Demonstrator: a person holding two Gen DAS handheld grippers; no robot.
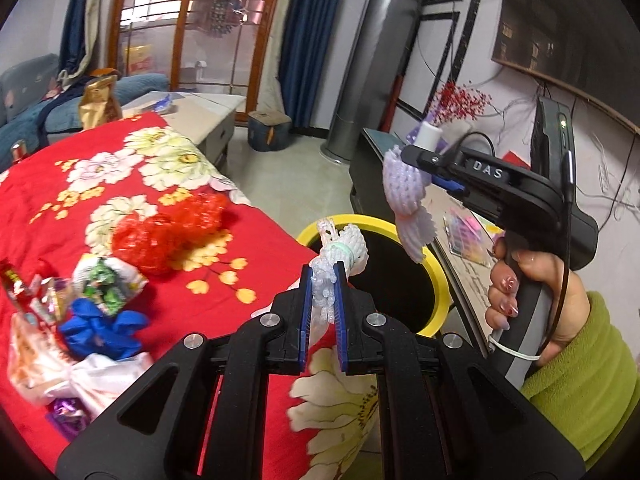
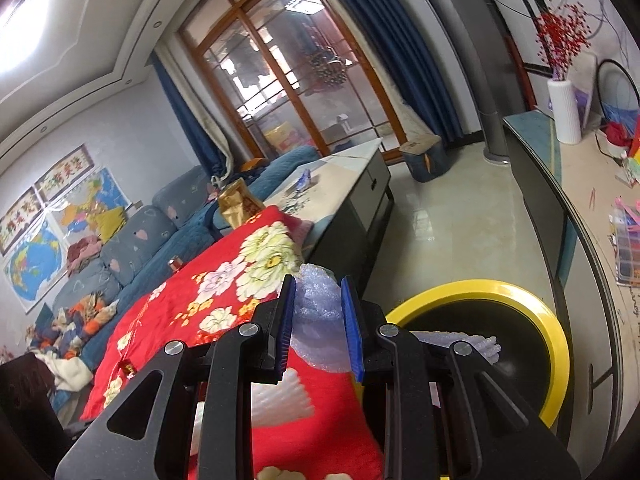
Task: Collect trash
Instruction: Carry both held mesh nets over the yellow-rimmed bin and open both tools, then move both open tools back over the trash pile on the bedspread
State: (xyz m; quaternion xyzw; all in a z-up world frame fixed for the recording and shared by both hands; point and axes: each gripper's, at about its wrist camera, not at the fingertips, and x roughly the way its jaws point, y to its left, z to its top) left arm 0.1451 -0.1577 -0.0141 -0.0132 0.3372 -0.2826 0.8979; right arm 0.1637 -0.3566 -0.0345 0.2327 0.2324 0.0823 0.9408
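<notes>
Your left gripper has its blue pads pressed tight on a white foam fruit net, whose bunched end sticks out past the fingertips, right over the near rim of the yellow-rimmed bin. Your right gripper stands only partly closed, its pads clamped on a crumpled pale lilac foam net that fills the gap between them; from the left camera that net hangs from the right gripper above the bin's far rim, with your right hand in a green sleeve wrapped round the handle.

To the left of the left gripper, on the red floral cloth, more trash lies waiting: a blue glove nearest, a white plastic bag and a purple wrapper beside it, a green-printed packet just beyond, and a wad of red plastic mesh farther on. From the right camera the bin sits just right of the right gripper, its dark inside open.

Farther off, past the cloth, stand a gold bag, a grey coffee table, a blue sofa and glazed wooden doors. To the right, a white vase of red berries stands on a long cabinet.
</notes>
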